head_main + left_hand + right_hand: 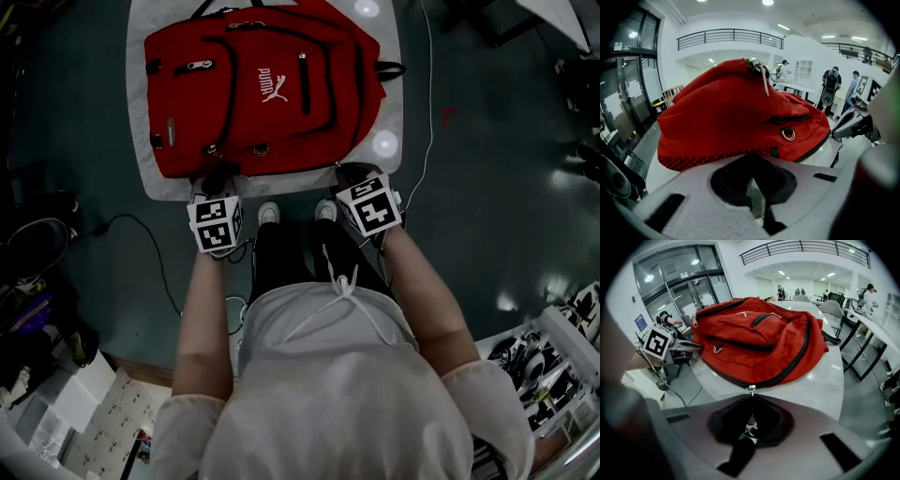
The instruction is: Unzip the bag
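A red backpack [262, 94] lies flat on a white table [141, 141], its bottom edge toward me. My left gripper [214, 187] is at the bag's near left corner. In the left gripper view its jaws [751, 161] are shut on the checkered bottom hem [708, 160] of the backpack [726, 112]. My right gripper [354, 176] is at the near right corner. In the right gripper view the main zipper's slider [751, 390] sits right at the jaw tips, and the gripper [751, 401] is shut on its pull. The black zipper [797, 357] runs closed around the backpack [754, 333].
The table's near edge [281, 192] is just in front of the person's shoes [269, 213]. Cables [141, 230] trail over the dark floor at left. Boxes [84, 394] stand at lower left and bins of parts [553, 356] at lower right. Desks [876, 329] stand to the right.
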Demonstrator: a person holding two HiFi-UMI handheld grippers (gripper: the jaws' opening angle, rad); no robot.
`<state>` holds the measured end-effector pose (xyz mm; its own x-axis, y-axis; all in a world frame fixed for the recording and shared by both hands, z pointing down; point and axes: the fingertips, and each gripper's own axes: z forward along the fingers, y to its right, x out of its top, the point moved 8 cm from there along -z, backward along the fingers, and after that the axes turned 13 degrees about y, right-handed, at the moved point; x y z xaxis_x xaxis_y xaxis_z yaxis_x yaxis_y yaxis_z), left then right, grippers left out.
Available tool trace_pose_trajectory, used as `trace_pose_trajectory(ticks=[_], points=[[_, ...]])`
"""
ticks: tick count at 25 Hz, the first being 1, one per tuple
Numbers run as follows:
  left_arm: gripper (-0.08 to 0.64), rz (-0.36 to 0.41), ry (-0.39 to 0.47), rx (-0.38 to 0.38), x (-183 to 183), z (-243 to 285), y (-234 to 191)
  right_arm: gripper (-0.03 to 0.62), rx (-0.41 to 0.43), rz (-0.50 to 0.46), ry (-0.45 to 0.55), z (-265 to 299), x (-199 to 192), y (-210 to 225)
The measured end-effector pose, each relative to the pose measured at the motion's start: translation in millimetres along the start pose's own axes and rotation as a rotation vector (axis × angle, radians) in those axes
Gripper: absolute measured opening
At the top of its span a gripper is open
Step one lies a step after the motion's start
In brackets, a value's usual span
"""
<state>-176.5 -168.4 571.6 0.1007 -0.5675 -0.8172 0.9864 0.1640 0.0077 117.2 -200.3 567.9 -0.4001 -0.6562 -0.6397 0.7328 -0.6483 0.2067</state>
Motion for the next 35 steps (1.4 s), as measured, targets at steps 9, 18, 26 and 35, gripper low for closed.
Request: trace_pose_trajectory(ticks=[9,18,26,35], points=[[0.020,-0.003,-0.001,0.005,0,1,1,0.029,-0.072,-0.045,-0.008,-9,3,25],[0.020,-0.026,-0.003,-0.014,-2,2,-2,0.048,-0.126,0.095,0.083,-12,-3,26],[0.020,-0.146,0.077,-0.018,7,-17,8,0.088,-0.182,0.103,0.265,-36,38,-6],[0.020,-0.171,0.367,-0.201,99,-65,38,0.029,-0.180,0.049,0.463,-67,95,-42]])
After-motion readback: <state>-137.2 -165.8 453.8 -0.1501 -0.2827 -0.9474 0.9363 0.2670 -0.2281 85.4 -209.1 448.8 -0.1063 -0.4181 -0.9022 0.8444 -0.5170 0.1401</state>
